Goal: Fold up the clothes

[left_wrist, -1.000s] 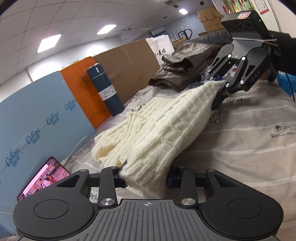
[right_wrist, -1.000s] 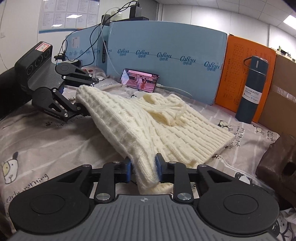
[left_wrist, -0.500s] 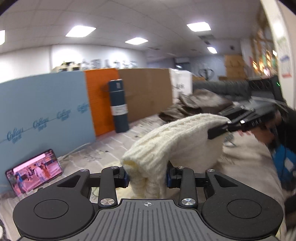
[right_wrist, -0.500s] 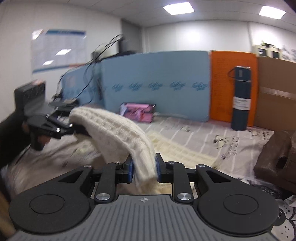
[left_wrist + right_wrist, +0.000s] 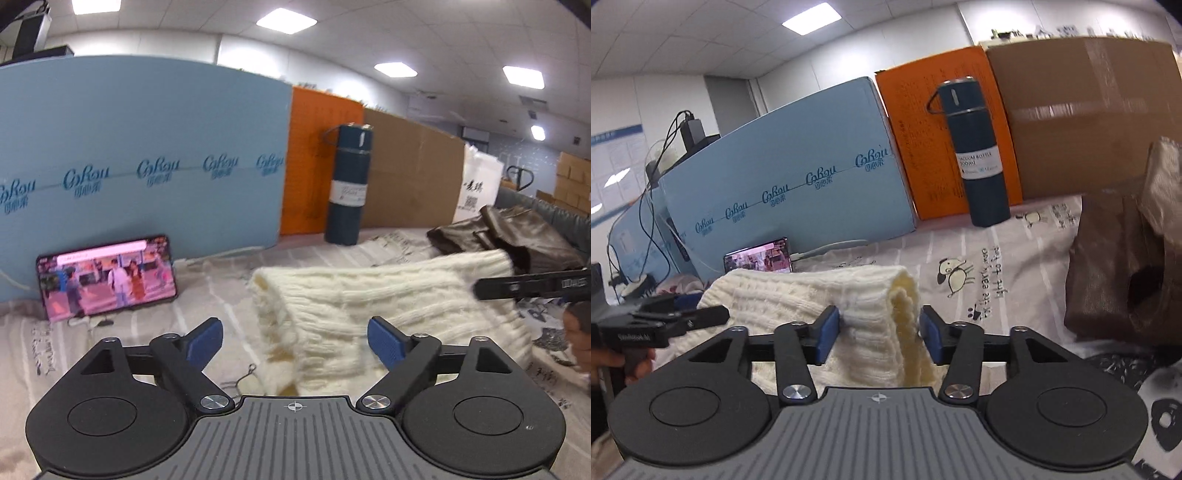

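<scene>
A cream knit sweater (image 5: 369, 306) lies folded over on the printed bedsheet (image 5: 221, 291). My left gripper (image 5: 295, 341) is open, its blue pads wide apart at the sweater's near left end, holding nothing. My right gripper (image 5: 880, 334) is open too, its pads standing on either side of the sweater's folded edge (image 5: 875, 317) without pinching it. The right gripper shows as a dark bar at the right of the left wrist view (image 5: 532, 286). The left gripper shows at the left of the right wrist view (image 5: 665, 325).
A phone (image 5: 107, 278) playing video leans on the blue board (image 5: 147, 166). A dark blue vacuum bottle (image 5: 347, 188) stands before orange (image 5: 317, 166) and brown cardboard (image 5: 410, 173). A brown leather garment (image 5: 1126, 258) lies heaped at the right.
Both grippers carried the held sweater edge up and over, then lowered it onto the rest. Both have opened and let go; the sweater now lies folded.
</scene>
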Available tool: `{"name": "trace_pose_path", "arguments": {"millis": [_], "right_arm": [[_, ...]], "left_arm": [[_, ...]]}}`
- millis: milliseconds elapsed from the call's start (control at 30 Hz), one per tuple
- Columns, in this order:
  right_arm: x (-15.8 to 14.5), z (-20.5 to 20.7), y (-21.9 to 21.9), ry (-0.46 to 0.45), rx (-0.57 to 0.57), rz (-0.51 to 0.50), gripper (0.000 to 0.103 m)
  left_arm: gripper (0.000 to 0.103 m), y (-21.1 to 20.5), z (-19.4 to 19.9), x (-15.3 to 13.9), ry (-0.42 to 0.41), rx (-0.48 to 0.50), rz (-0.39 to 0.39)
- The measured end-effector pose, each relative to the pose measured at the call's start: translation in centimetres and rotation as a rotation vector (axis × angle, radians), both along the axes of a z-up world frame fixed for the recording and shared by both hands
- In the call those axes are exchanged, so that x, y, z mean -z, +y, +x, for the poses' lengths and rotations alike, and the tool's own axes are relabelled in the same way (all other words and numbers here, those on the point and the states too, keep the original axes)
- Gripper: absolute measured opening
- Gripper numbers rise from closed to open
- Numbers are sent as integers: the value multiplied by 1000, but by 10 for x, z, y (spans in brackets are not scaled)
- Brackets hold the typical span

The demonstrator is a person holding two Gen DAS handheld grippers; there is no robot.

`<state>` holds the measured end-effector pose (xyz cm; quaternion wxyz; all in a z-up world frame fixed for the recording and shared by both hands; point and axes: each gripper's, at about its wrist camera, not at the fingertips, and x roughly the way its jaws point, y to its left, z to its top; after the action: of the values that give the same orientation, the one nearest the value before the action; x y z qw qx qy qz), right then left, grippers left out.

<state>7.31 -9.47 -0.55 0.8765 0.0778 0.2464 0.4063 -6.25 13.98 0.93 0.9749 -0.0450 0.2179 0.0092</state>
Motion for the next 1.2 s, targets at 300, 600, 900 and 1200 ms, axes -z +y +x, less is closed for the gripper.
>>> {"name": "trace_pose_path", "arguments": {"millis": [300, 600, 900, 1200], "right_arm": [[18, 6, 5, 99, 53, -82, 68], [16, 7, -7, 168, 79, -12, 71], [7, 4, -20, 261, 40, 102, 79], [22, 19, 6, 347, 41, 128, 80]], "left_arm": [[95, 0, 23, 17, 92, -44, -6], [95, 42, -7, -4, 88, -78, -417], [95, 36, -40, 9, 231, -76, -723], [94, 13, -1, 41, 149, -71, -822]]}}
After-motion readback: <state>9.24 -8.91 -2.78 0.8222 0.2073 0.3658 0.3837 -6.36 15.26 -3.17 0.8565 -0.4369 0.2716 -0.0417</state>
